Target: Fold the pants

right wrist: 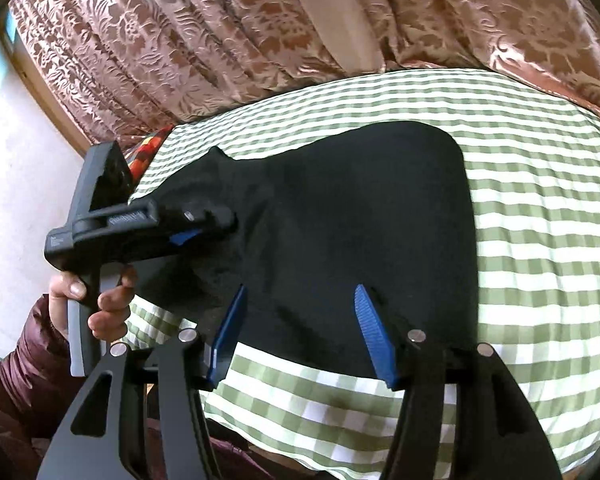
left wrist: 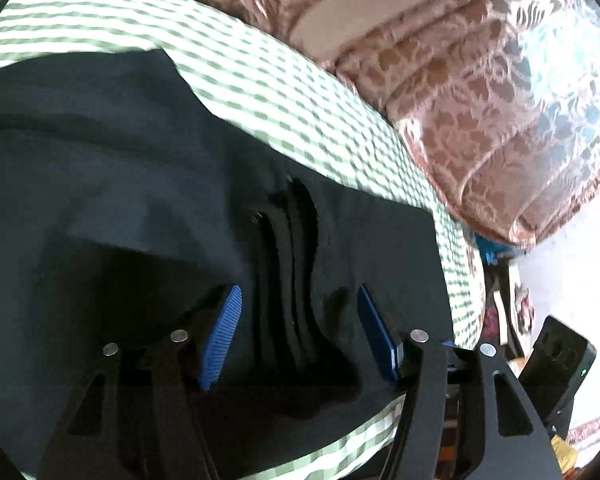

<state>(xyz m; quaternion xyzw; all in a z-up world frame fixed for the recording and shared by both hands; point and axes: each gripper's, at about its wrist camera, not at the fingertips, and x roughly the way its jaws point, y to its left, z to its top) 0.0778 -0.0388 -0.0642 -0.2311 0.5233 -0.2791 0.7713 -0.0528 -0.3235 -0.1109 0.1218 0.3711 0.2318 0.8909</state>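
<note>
The black pants (right wrist: pixel 360 216) lie folded in a compact block on the green-and-white checked sheet (right wrist: pixel 540 200). In the left wrist view the pants (left wrist: pixel 120 184) fill the left and middle, with layered fold edges (left wrist: pixel 296 264) running up between the blue pads. My left gripper (left wrist: pixel 300 292) is open over those edges, with a gap to the cloth on both sides. In the right wrist view it (right wrist: pixel 216 224) sits at the pants' left end, held by a hand (right wrist: pixel 100 300). My right gripper (right wrist: pixel 300 292) is open over the pants' near edge, gripping nothing.
A patterned brown-pink curtain (right wrist: pixel 220 40) hangs behind the bed. The sheet's edge (left wrist: pixel 464 288) drops off to the right in the left wrist view, with floor clutter (left wrist: pixel 504 304) beyond. A dark red sleeve (right wrist: pixel 16 368) is at lower left. A colourful cloth (right wrist: pixel 144 156) peeks out at the sheet's left end.
</note>
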